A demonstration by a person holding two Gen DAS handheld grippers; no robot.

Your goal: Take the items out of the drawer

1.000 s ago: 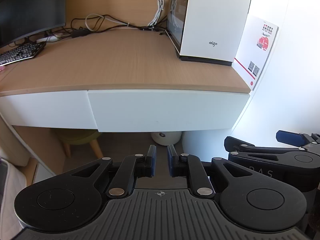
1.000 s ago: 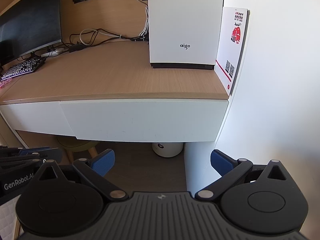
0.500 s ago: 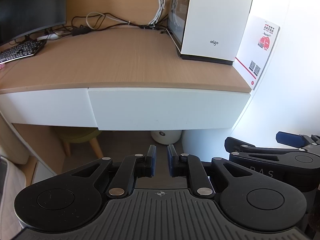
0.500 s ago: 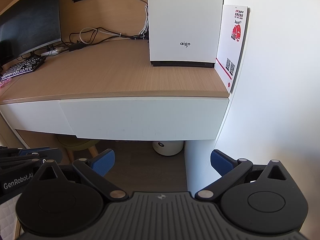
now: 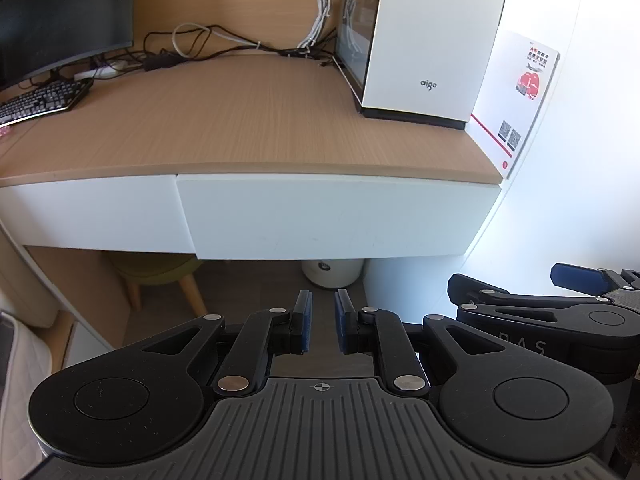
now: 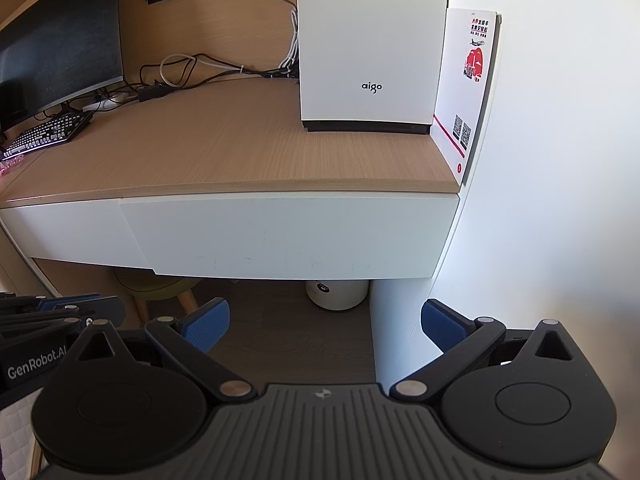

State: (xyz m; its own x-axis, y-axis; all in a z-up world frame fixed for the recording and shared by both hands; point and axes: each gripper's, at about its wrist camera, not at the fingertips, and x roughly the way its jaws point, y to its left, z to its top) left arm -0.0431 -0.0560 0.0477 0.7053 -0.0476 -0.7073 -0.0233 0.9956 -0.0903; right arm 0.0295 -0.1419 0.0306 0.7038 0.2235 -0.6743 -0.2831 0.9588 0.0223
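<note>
A closed white drawer front (image 5: 336, 216) runs under the wooden desk top (image 5: 240, 120); it also shows in the right wrist view (image 6: 288, 236). Nothing inside it can be seen. My left gripper (image 5: 322, 320) hangs in front of and below the drawer, its blue pads (image 5: 306, 320) almost together with nothing between them. My right gripper (image 6: 324, 324) is at about the same height, below the drawer's right half, open wide and holding nothing. Each gripper appears at the edge of the other's view: the right gripper (image 5: 560, 312) and the left gripper (image 6: 60, 312).
A second white drawer front (image 5: 92, 212) sits to the left. On the desk are a white computer case (image 6: 372, 48), a white card (image 6: 466, 92) leaning on the right wall, cables, a keyboard (image 5: 44, 100) and a monitor (image 5: 60, 12). Under the desk stand a stool (image 5: 160, 272) and a white round device (image 6: 336, 292).
In the left wrist view the desk and drawer sit slightly higher in the frame than before. Neither gripper's jaws have changed, and the drawer stays closed.
</note>
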